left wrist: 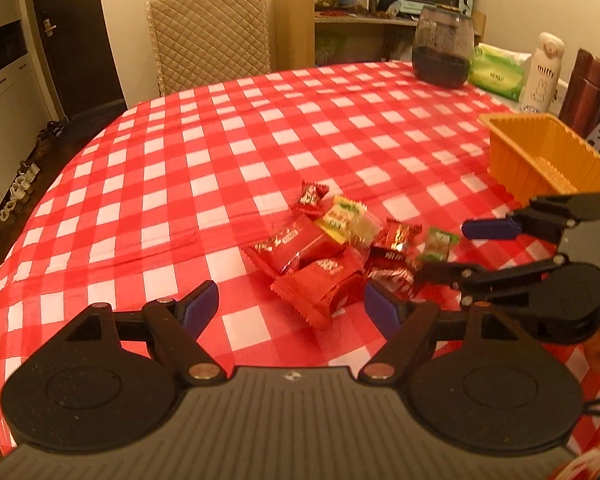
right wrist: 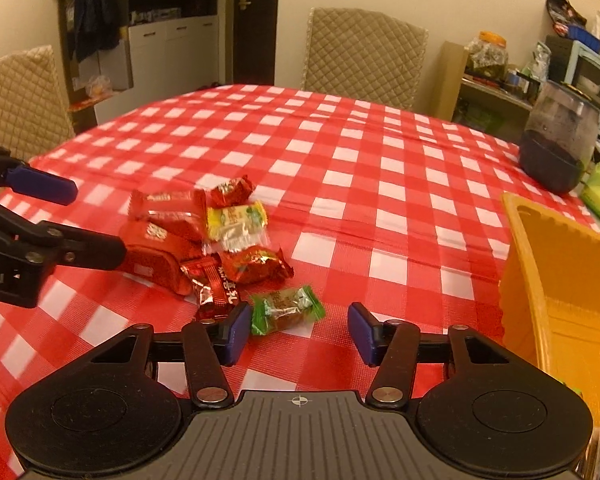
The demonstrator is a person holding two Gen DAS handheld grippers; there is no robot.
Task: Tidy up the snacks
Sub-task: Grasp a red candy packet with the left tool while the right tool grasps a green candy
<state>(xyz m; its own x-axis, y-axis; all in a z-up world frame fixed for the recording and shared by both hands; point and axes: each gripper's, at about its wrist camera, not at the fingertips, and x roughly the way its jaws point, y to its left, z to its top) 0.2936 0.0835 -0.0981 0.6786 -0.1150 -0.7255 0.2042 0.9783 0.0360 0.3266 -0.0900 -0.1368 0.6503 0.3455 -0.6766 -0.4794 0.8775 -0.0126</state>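
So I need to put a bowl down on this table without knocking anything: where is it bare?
Bare cloth runs from the snack pile to the far edge by the chair. Crowded: the right side, with the orange tray, dark jar, tissue pack and white bottle.

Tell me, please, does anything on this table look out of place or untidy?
Yes. The wrapped snacks lie in a loose, overlapping heap on the checked tablecloth, not in the orange tray beside them. One green-wrapped candy sits apart from the heap, nearest the right gripper. Nothing looks spilled or damaged.
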